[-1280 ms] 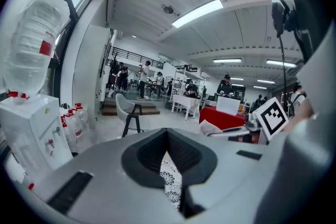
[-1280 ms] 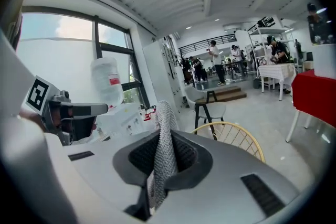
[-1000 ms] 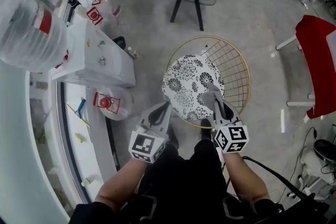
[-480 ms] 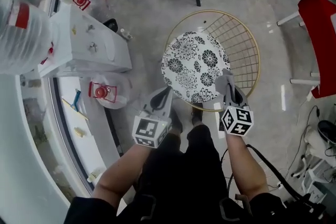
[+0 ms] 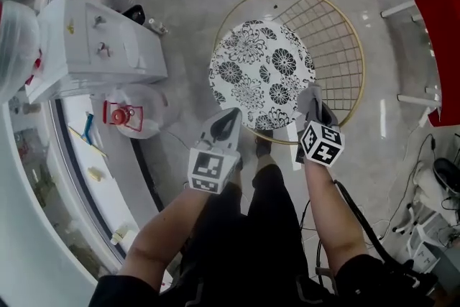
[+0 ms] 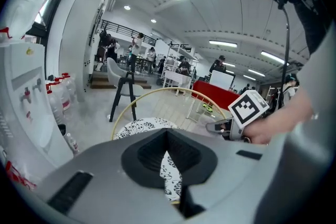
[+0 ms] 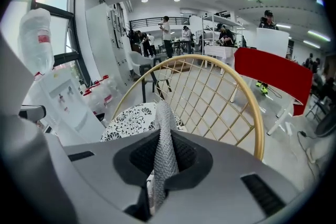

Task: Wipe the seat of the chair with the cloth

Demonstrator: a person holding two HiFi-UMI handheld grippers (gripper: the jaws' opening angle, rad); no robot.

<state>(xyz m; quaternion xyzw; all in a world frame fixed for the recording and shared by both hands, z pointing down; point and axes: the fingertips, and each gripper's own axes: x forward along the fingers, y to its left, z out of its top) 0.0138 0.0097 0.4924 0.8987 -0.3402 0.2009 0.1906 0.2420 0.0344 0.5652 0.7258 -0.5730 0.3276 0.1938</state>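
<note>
Gold wire chair (image 5: 357,61) dead ahead, its round floral seat (image 5: 259,68) facing up. The right gripper (image 5: 314,113) is clamped on the grey cloth (image 5: 309,93), a strip standing lengthwise out of the jaws at the seat's near right edge. The seat spreads forward and left from there. The left gripper (image 5: 231,115), tips together on nothing, hangs by the near left edge. The right looks like the wiping hand.

The cloth (image 7: 164,139) is a rough, knobbly grey weave, pinched in the matt grey plastic jaws of the right gripper (image 7: 163,165). The seat (image 5: 259,72) looks like matt printed fabric; at its two o'clock, the wire back (image 5: 330,36) is smooth gold-toned metal.
</note>
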